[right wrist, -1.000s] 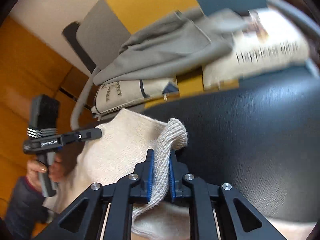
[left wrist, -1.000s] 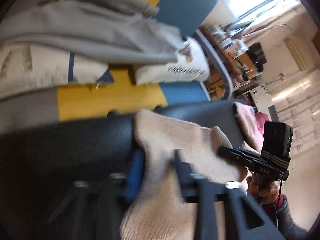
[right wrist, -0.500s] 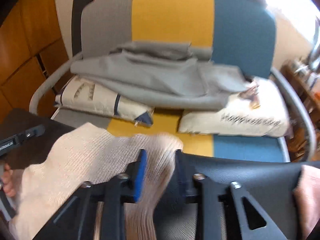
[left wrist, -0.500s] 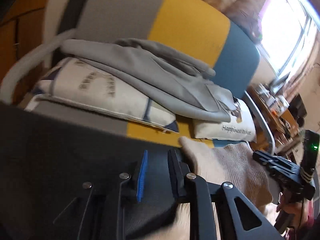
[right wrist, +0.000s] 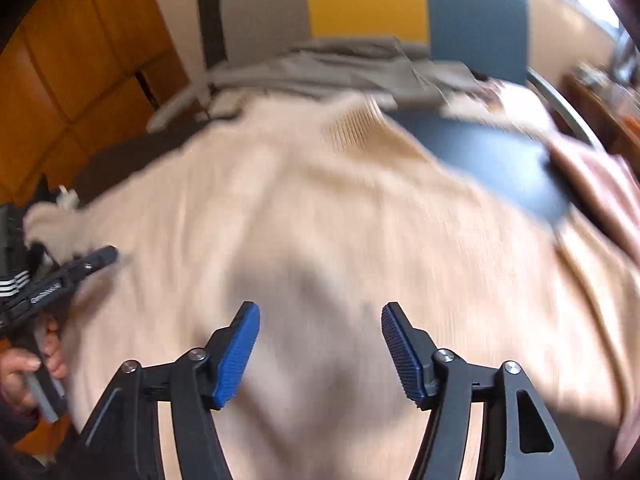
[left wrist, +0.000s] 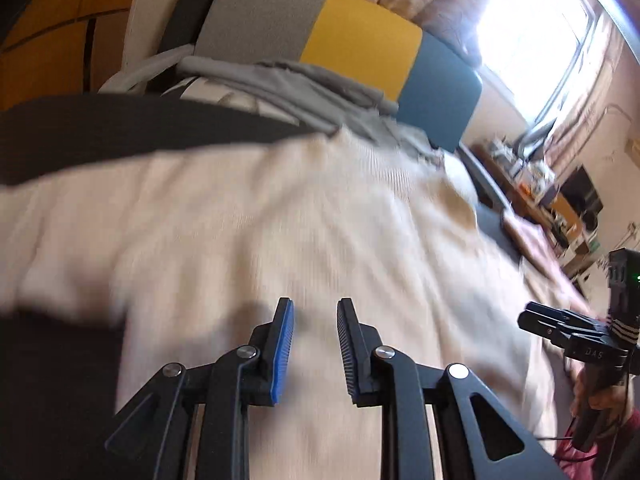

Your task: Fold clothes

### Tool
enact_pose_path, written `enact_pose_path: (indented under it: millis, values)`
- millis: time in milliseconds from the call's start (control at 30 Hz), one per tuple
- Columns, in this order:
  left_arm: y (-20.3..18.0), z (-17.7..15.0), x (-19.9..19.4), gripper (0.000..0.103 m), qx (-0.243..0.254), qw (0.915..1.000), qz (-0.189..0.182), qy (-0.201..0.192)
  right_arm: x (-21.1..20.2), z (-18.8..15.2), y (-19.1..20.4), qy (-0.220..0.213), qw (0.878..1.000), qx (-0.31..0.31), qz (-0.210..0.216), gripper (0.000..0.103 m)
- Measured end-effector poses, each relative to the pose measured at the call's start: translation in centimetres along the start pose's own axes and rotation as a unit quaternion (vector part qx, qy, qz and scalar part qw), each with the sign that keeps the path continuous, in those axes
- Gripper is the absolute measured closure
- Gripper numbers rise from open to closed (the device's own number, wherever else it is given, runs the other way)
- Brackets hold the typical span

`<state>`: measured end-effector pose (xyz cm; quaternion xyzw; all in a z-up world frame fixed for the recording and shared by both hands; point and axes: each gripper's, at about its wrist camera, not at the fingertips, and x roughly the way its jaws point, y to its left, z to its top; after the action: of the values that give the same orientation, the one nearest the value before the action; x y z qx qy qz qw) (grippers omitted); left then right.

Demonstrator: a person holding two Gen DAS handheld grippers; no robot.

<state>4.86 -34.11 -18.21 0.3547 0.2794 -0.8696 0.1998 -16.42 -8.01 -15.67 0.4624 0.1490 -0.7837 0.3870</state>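
Cream knit sweater (right wrist: 320, 208) spread over the dark table (left wrist: 100, 132), directly under and ahead of both grippers, long axis running left to right. Left gripper (left wrist: 314, 320) with jaws slightly parted, right gripper (right wrist: 320, 320) with jaws spread wide, neither pinching cloth. Pink garment (right wrist: 600, 184) at far right; beyond, a chair (right wrist: 360, 0) piled with grey clothing (left wrist: 312, 84), clear of the way.

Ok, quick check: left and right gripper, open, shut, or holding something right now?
Left gripper: open, holding nothing, above the cream sweater.
Right gripper: open wide, holding nothing, over the same sweater.
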Motion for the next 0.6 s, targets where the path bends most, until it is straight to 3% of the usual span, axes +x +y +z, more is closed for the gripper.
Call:
enact_pose_path:
  millis: [67, 133, 200, 267, 367, 500, 600]
  values:
    - [-0.2, -2.7, -0.9, 0.081, 0.007, 1.0, 0.0, 0.006, -1.7, -3.5, 0.5, 0.015, 1.0, 0.008, 0.001, 0.036]
    - [-0.6, -4.5, -2.0, 0.081, 0.035, 0.9993, 0.014, -0.006, -2.0, -5.9, 0.9, 0.021, 0.999, 0.017, -0.029, 0.027]
    - [-0.8, -5.7, -2.4, 0.081, 0.068, 0.9973, 0.02, -0.017, -2.2, -8.0, 1.1, 0.005, 0.999, 0.021, -0.049, 0.024]
    - [-0.8, -6.6, -2.7, 0.08, 0.102, 0.994, 0.022, -0.034, -2.5, -9.2, 1.3, -0.015, 0.998, 0.004, -0.06, 0.023]
    - [-1.0, -6.9, -2.9, 0.08, 0.135, 0.9897, 0.031, -0.038, -3.2, -9.9, 1.3, -0.012, 0.998, 0.017, -0.057, 0.023]
    - [-0.2, -6.2, -3.1, 0.078, 0.115, 0.9926, 0.02, -0.032, -3.7, -11.2, 1.6, -0.051, 0.997, 0.011, -0.051, 0.018]
    - [-0.4, -5.5, -3.6, 0.078, 0.074, 0.9967, 0.029, -0.013, -3.7, -11.8, 2.4, -0.09, 0.995, 0.019, -0.05, 0.007]
